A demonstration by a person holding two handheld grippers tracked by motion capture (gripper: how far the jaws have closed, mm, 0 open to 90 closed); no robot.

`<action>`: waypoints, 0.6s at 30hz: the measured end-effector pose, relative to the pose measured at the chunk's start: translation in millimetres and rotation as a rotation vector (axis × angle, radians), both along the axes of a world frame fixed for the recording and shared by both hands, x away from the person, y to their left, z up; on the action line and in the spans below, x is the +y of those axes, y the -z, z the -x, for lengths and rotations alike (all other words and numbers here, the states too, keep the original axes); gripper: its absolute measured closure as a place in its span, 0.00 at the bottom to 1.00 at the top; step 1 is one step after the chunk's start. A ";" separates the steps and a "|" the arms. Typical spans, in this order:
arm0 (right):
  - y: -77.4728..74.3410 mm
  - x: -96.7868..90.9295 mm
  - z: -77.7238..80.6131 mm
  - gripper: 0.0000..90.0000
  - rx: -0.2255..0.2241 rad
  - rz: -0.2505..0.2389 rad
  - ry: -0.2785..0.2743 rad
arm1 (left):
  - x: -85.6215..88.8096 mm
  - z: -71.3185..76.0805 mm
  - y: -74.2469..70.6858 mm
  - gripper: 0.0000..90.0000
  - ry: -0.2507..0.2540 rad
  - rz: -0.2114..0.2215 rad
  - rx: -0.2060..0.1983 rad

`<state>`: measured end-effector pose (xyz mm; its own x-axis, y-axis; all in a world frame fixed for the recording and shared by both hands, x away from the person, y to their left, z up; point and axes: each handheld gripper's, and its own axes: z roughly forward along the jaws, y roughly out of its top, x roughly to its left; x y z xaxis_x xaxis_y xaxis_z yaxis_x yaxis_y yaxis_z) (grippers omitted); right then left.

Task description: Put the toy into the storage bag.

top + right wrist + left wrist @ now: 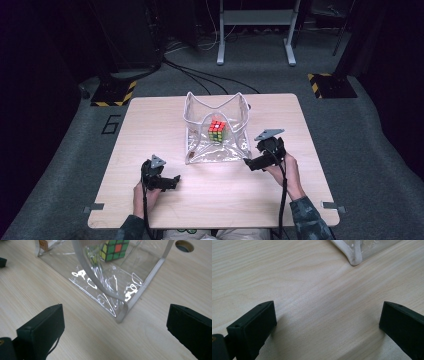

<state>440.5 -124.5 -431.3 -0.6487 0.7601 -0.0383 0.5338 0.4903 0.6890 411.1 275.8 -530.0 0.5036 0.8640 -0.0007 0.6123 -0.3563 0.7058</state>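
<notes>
A clear plastic bag with white trim [201, 149] stands open near the middle of the wooden table [150, 125]. Inside it sits a colourful puzzle cube [217, 130]. In the right gripper view the cube [112, 250] shows through the bag's clear wall [110, 282]. My right gripper [248, 163] is open just off the bag's near right corner, which lies between its jaws in its own view [112, 327]. My left gripper [176, 180] is open over bare table, short of the bag's near left corner [354, 258]; nothing lies between its jaws [327, 325].
A round hole [184, 246] pierces the tabletop beyond the bag. Metal clips [94, 207] sit at the table's front corners. Cables [200, 75] run across the grey floor behind the table, near a white frame [255, 30] and yellow-black striped bases [115, 92].
</notes>
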 end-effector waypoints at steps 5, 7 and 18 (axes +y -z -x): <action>15.9 -5.1 4.8 0.01 0.023 0.002 0.017 | 0.0 0.0 0.0 0.01 0.000 0.000 0.000; 21.7 -8.0 6.5 0.01 0.033 -0.004 0.021 | 0.0 0.0 0.0 0.01 0.000 0.000 0.000; 61.5 -21.5 15.4 0.01 0.091 -0.004 0.060 | 0.0 0.0 0.0 0.01 0.000 0.000 0.000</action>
<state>425.1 -146.0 -492.7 -0.6027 0.7977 0.0215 0.6226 0.4532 0.6380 411.1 275.8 -530.0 0.5034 0.8641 -0.0010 0.6123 -0.3559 0.7059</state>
